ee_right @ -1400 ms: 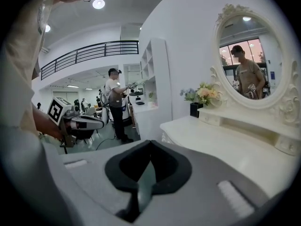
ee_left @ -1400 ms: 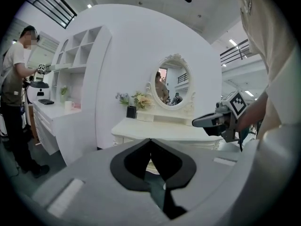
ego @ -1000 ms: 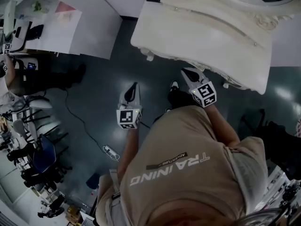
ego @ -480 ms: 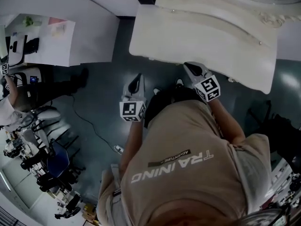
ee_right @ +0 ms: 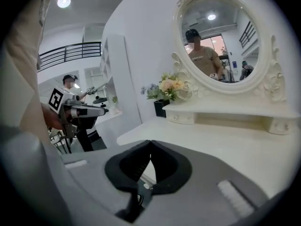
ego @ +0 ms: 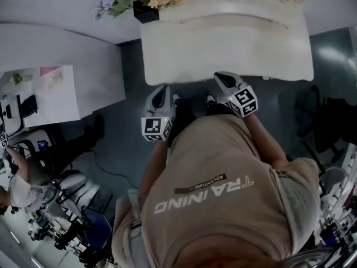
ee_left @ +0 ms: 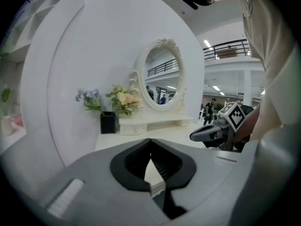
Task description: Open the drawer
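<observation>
A white dressing table point(ego: 223, 49) with an oval mirror point(ee_right: 221, 41) stands in front of me. Small drawers with knobs sit in its raised back shelf: one at the left point(ee_right: 181, 118) point(ee_left: 133, 129), one at the right point(ee_right: 282, 126). My left gripper point(ego: 162, 89) point(ee_left: 150, 141) is shut and empty, just short of the table's front edge near its left corner. My right gripper point(ego: 219, 77) point(ee_right: 150, 142) is also shut and empty, at the front edge near the middle. Both point at the table and touch nothing.
A black vase with flowers point(ego: 146, 1) stands on the table's back left corner. A white curved wall point(ego: 61, 43) runs to the left of the table. Desks, chairs and a seated person point(ego: 22, 177) are at the far left. A dark bag point(ego: 334, 121) lies on the floor at the right.
Both grippers have come closer to the table's front edge, the left one more than the right. The table now sits squarely ahead. Both stay shut.
</observation>
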